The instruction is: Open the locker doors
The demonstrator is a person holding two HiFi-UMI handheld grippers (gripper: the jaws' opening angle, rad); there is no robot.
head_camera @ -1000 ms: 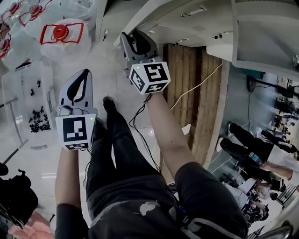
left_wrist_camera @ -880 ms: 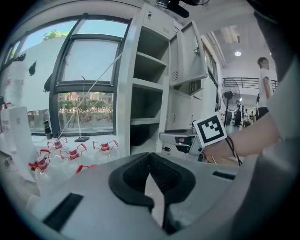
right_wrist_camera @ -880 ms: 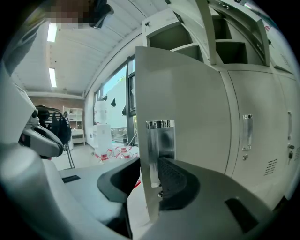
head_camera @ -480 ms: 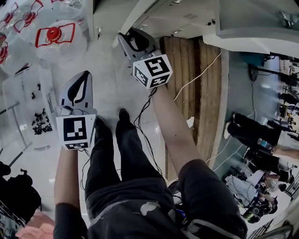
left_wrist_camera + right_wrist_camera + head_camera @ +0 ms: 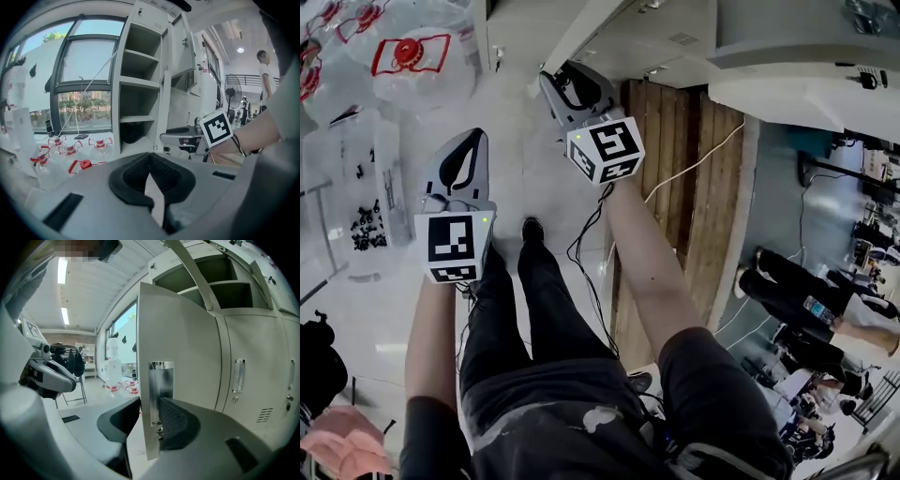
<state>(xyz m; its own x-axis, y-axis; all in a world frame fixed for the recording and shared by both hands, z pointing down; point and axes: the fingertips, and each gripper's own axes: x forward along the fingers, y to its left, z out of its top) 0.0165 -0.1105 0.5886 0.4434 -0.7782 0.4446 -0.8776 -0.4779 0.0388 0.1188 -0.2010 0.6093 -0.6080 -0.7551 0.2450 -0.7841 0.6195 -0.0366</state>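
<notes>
The grey lockers (image 5: 138,93) stand ahead, one bay showing bare shelves. My right gripper (image 5: 150,416) straddles the free edge of a half-swung locker door (image 5: 180,352). Its pads (image 5: 176,420) are shut on the door's chrome handle plate (image 5: 161,387). From the head view the right gripper (image 5: 558,73) reaches to that door's top edge (image 5: 581,37). My left gripper (image 5: 474,134) hangs off to the left over the floor, apart from the lockers. In its own view the left gripper (image 5: 151,157) has its jaws together with nothing between them.
A closed locker door with its own handle (image 5: 238,375) lies right of the held door. Water bottles with red caps (image 5: 417,61) and a clear bin of small black parts (image 5: 366,225) sit on the floor at left. A wooden pallet (image 5: 675,187) with a cable lies at right, with people (image 5: 806,300) beyond.
The person has shifted their feet and the head view has swung a little. The left gripper sits slightly higher in view. The right gripper stays on the door edge.
</notes>
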